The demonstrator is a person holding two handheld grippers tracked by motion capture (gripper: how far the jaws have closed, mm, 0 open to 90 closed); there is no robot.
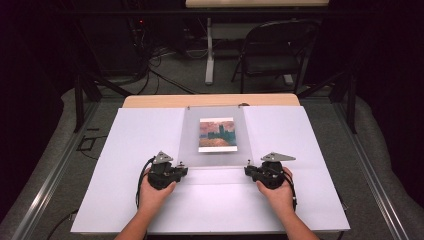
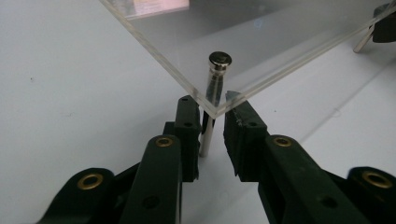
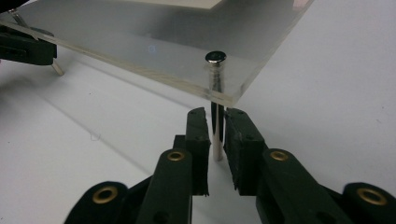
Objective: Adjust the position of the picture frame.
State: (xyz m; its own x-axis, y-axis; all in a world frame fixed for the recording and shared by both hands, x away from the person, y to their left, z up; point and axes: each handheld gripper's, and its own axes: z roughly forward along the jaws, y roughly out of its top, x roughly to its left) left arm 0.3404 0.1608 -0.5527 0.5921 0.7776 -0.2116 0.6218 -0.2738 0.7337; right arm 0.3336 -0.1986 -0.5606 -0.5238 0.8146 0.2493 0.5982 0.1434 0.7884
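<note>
- Working at the near edge of a clear plastic panel, the person has a gripper at each near corner; the panel lies in the middle of a white table, with a small painted picture under or inside it.
- The left gripper has its jaws narrow around a metal pin that passes down through the panel's corner. The left jaw looks to be touching the pin; a thin gap seems to remain on the right, so I cannot tell whether the grip is firm.
- The right gripper is likewise closed down to a narrow gap around the other near pin. The pin sits between the pads and appears pinched, or very nearly so.
- In both gripper views the panel's near edge stands raised off the table, carried on these pins, whose round heads sit on its top face.
- The step in hand seems to be taking hold of the two near pins, either to lift the panel's front edge or to draw the pins out.
- The next move calls for both grips to be squeezed firm, then for both hands to move together and evenly, so that the panel does not tilt, slide or twist on its far pins.
</note>
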